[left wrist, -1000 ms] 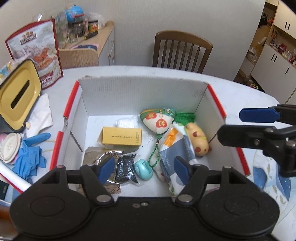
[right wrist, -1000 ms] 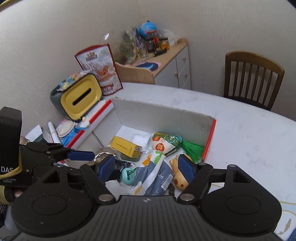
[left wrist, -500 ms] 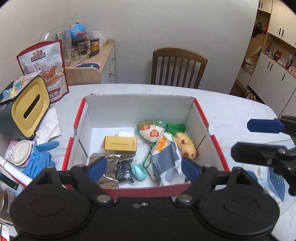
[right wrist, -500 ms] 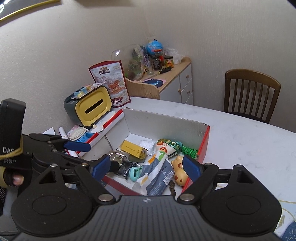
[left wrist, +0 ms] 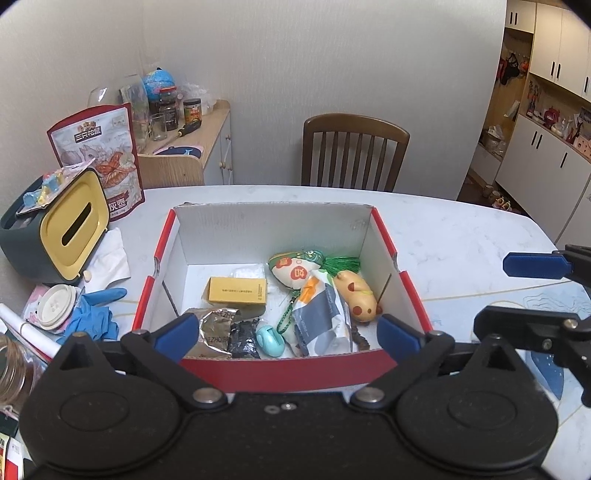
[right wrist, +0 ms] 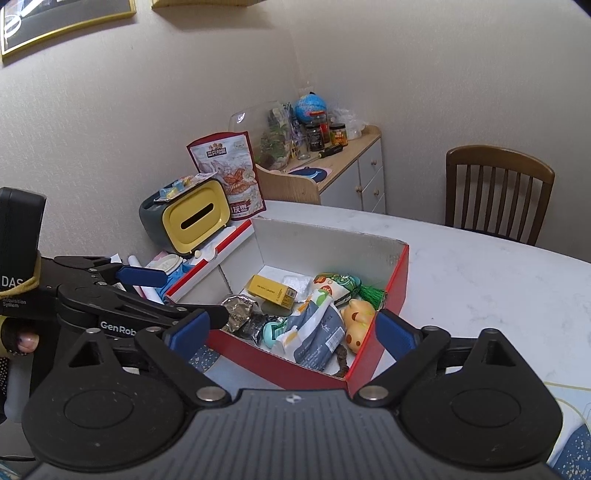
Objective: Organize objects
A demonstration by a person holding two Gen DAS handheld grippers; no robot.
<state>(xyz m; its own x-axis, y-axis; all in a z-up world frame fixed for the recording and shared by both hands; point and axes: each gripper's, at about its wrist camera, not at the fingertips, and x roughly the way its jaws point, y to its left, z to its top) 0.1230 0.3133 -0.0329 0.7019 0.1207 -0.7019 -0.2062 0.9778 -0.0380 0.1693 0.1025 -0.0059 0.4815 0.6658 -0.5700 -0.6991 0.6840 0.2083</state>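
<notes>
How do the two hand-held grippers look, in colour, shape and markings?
Both the left gripper and the right gripper are black plastic with round pivot discs, silver screws and blue finger pads. The left one carries white "GenRob" lettering.

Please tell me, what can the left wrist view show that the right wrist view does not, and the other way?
Only the left wrist view shows the white cabinets at the far right, the blue glove lying beside the box, and the right tool, open and empty. Only the right wrist view shows the gold picture frames on the wall and the left tool, also open and empty. Both show the red box holding the yellow carton, the wooden chair and the tissue holder.
</notes>
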